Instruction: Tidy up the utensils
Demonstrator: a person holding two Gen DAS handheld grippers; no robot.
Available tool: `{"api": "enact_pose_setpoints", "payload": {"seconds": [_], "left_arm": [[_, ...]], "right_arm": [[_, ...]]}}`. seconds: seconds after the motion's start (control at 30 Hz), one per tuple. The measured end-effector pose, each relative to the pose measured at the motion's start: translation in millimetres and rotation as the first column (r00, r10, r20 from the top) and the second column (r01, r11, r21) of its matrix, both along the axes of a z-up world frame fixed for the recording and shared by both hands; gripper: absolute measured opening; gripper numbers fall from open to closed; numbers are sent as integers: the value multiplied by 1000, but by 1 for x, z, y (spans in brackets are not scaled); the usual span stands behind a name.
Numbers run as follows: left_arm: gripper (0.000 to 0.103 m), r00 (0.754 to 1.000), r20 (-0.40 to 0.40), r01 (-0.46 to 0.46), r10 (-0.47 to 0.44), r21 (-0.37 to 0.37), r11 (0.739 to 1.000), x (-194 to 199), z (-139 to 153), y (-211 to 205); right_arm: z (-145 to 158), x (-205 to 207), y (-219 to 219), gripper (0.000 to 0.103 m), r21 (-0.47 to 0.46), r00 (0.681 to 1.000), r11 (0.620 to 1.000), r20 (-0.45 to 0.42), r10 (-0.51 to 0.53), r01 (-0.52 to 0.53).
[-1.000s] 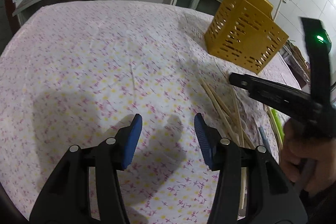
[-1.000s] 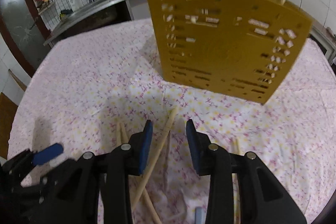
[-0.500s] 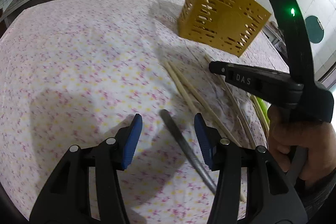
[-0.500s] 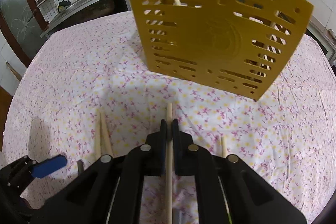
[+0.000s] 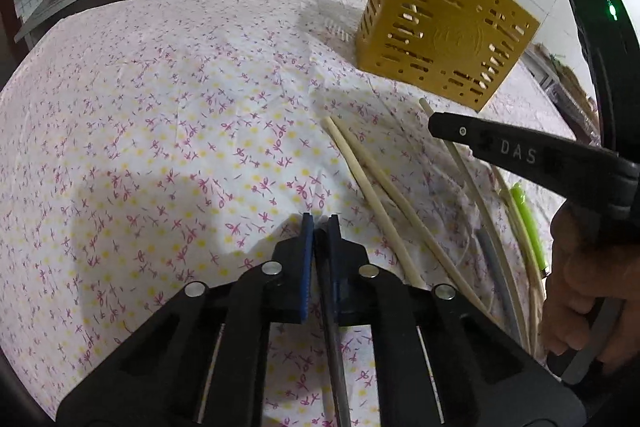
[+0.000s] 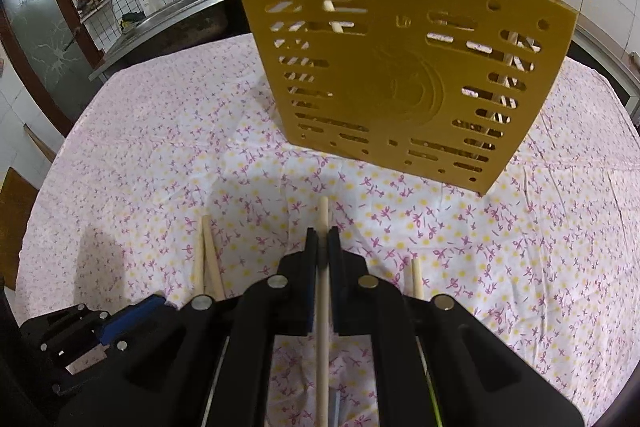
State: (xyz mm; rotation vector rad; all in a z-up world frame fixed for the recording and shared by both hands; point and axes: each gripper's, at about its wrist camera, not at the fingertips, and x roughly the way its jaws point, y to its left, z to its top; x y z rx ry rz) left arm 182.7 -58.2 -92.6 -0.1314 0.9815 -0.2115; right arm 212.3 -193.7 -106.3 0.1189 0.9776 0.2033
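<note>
My left gripper (image 5: 319, 223) is low over the flowered cloth, its blue pads closing tight on a thin dark chopstick (image 5: 334, 347) that runs back between the fingers. The right gripper (image 6: 322, 239) is shut on a pale wooden chopstick (image 6: 323, 215), whose tip pokes out ahead towards the yellow slotted utensil holder (image 6: 400, 79). That holder (image 5: 440, 35) stands at the far right in the left wrist view, with a few pale chopsticks upright in it. The right gripper's black body (image 5: 520, 155) crosses that view, held by a hand (image 5: 580, 291).
More pale chopsticks (image 5: 372, 187) lie loose on the tablecloth (image 5: 160, 107) between the grippers, along with a green stick (image 5: 528, 223) and a grey one (image 5: 496, 267). A kitchen counter with sink (image 6: 168, 15) and stove runs behind the table.
The left gripper moved right over the dark chopstick and closed on it. The right gripper closed on the pale chopstick and has stayed shut.
</note>
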Motion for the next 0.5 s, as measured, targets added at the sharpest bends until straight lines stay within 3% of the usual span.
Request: {"api": "enact_pose_setpoints", "payload": {"seconds": [0.5], "left_arm": [[2,993,115,17,-14,-29,999,-15,53,3]], "right_arm": [[43,-17,-23,6,77,994,997,105,-11,3]]}}
